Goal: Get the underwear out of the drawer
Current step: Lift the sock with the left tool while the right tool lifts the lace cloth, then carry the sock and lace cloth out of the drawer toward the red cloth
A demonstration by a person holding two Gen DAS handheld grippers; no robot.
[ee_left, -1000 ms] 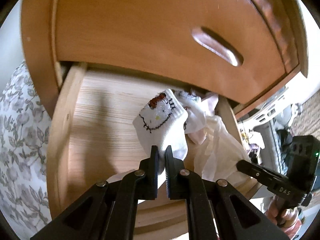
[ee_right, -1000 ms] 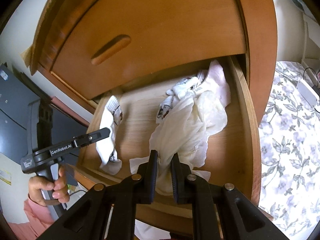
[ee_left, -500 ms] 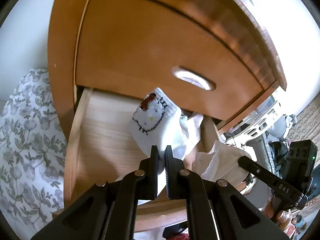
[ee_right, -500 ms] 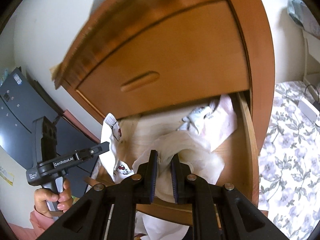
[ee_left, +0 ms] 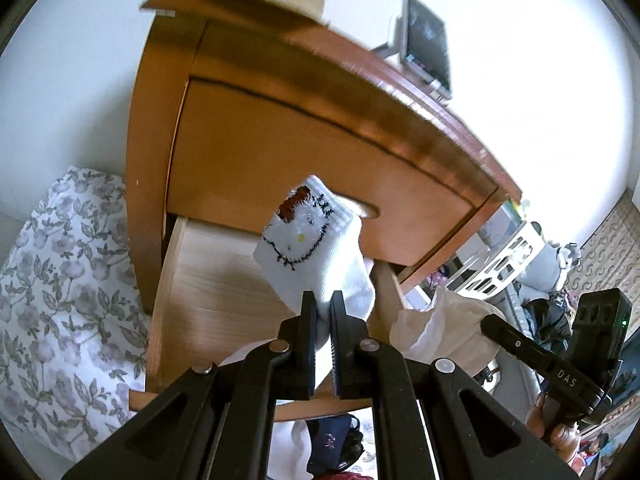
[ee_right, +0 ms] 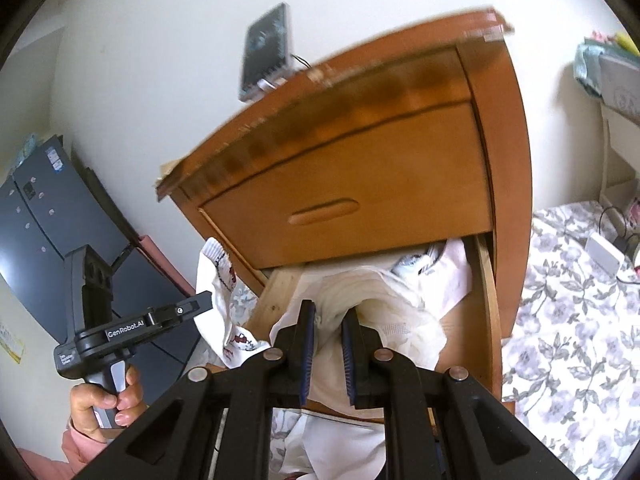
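Observation:
My left gripper [ee_left: 322, 308] is shut on a white sock with a cat face [ee_left: 308, 240], held up over the open wooden drawer [ee_left: 224, 280]. In the right wrist view that sock [ee_right: 218, 280] hangs beside the left gripper [ee_right: 160, 316], left of the drawer. My right gripper [ee_right: 328, 316] is shut on a cream, thin underwear garment [ee_right: 384, 304] that drapes up out of the drawer's front. The same garment [ee_left: 436, 332] shows bunched at the right gripper [ee_left: 552, 364] in the left wrist view. More white and pink clothes [ee_right: 420, 264] lie at the drawer's back right.
The nightstand's upper drawer [ee_right: 360, 196] is closed, and a dark tablet-like device [ee_right: 266, 48] stands on top. A floral bedsheet [ee_right: 572, 320] lies to the right. Dark clothes [ee_left: 336, 440] lie on the floor under the drawer front. A hand [ee_right: 108, 400] holds the left gripper's handle.
Both grippers have risen and pulled back from the drawer. The sock has come up clear of the drawer bottom, and the cream garment has been drawn upward over the front edge.

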